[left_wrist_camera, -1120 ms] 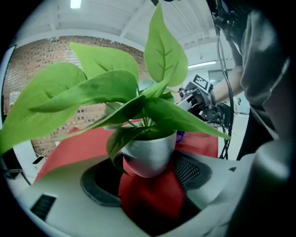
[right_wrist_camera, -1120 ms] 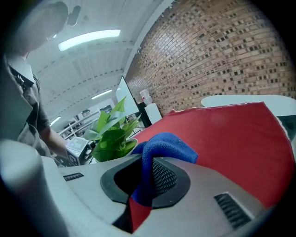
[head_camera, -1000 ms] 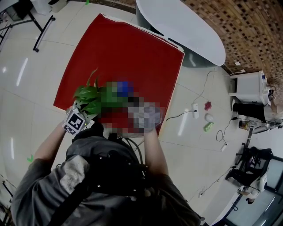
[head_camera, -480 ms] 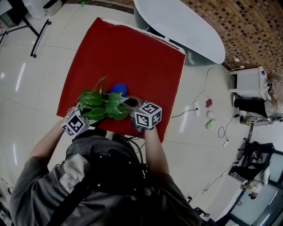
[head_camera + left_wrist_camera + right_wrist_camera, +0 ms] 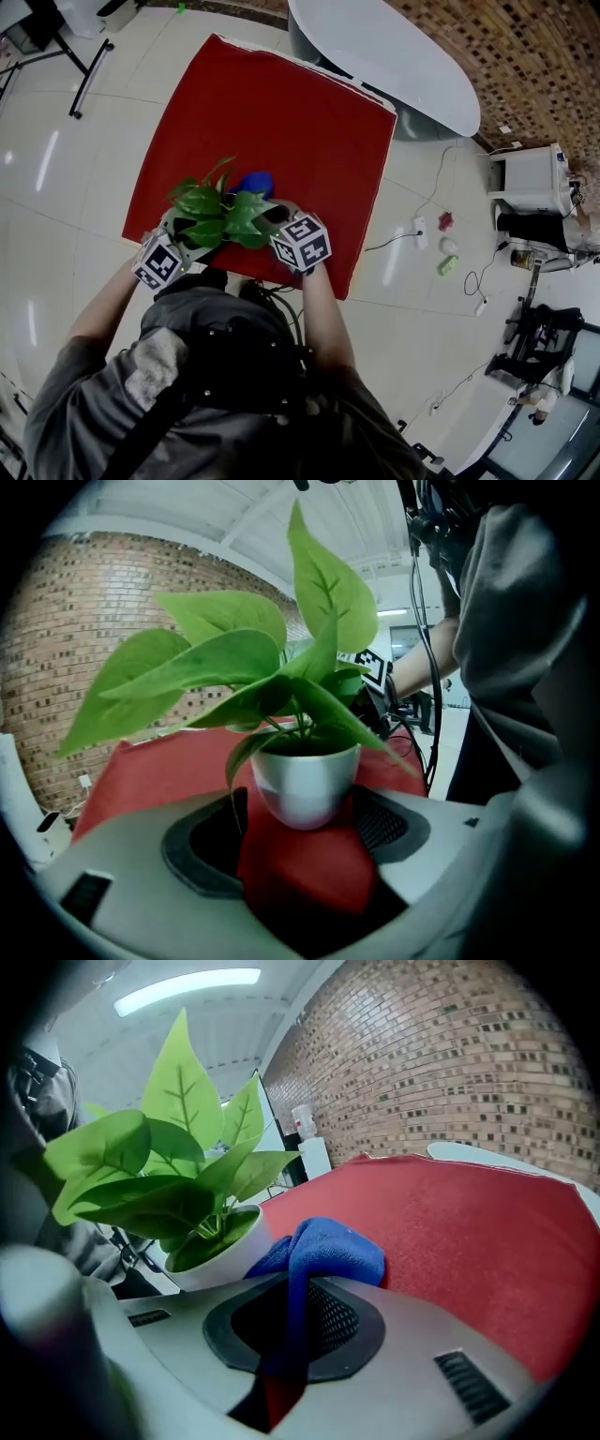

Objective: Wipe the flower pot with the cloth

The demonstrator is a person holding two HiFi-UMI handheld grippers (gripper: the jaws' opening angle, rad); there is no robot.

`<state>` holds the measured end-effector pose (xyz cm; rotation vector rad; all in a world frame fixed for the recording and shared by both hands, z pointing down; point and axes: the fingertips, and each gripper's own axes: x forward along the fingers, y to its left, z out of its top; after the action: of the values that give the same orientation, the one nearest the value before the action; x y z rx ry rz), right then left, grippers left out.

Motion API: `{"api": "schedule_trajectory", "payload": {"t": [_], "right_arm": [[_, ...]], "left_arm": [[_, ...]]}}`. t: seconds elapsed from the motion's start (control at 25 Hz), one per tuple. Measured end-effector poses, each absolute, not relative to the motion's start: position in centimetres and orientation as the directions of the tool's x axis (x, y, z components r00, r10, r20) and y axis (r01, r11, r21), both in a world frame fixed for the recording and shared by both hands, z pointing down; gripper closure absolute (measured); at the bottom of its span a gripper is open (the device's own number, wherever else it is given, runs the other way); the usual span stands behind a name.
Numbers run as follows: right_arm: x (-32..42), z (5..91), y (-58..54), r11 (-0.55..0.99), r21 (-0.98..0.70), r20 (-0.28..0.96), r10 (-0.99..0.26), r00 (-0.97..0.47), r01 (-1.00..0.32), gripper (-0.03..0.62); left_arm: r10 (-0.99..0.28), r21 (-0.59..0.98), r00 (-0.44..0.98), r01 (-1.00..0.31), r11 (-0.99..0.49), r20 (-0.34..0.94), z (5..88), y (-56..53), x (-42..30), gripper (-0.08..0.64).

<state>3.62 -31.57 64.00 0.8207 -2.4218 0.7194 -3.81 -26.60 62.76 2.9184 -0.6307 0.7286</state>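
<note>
A pale, glossy tiled floor (image 5: 66, 197) carries a square red mat (image 5: 281, 122) laid flat, a white oval bench (image 5: 384, 56) at the mat's far edge, and, right of the mat, a thin cable (image 5: 386, 242) and a small pink item (image 5: 444, 221).

Head view looks steeply down; both gripper views sit low and close, sharing the flower pot (image 5: 305, 785)
</note>
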Motion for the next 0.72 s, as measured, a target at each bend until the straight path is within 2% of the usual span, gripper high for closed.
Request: {"api": "schedule_trajectory", "payload": {"t": [0.2,0.32,0.48,0.72], "right_arm": [[4.1,63.6,-30.2,0.657,-0.342,0.555,-0.437,-0.708,-0.672,0.534],[4.3,63.0,-29.0,0.662,-0.335,0.551,-0.439,-0.709,-0.67,0.534],[4.4,62.7,-26.8,0.673,-0.33,0.549,-0.433,-0.715,-0.662,0.534],[4.2,62.0,-24.2,0.683,-0.327,0.546,-0.428,-0.72,-0.654,0.534]], "left_arm": [[-0.494,0.0,0.725,-0.563,-0.826,0.48,63.0,-24.7,-6.2,0.167],[-0.517,0.03,0.71,-0.602,-0.798,0.479,62.4,-22.8,-5.9,0.167],[-0.583,0.053,0.683,-0.667,-0.743,0.44,61.5,-21.8,-4.4,0.129],[-0.694,0.02,0.608,-0.758,-0.652,0.385,59.9,-22.9,-3.3,0.129]]}}
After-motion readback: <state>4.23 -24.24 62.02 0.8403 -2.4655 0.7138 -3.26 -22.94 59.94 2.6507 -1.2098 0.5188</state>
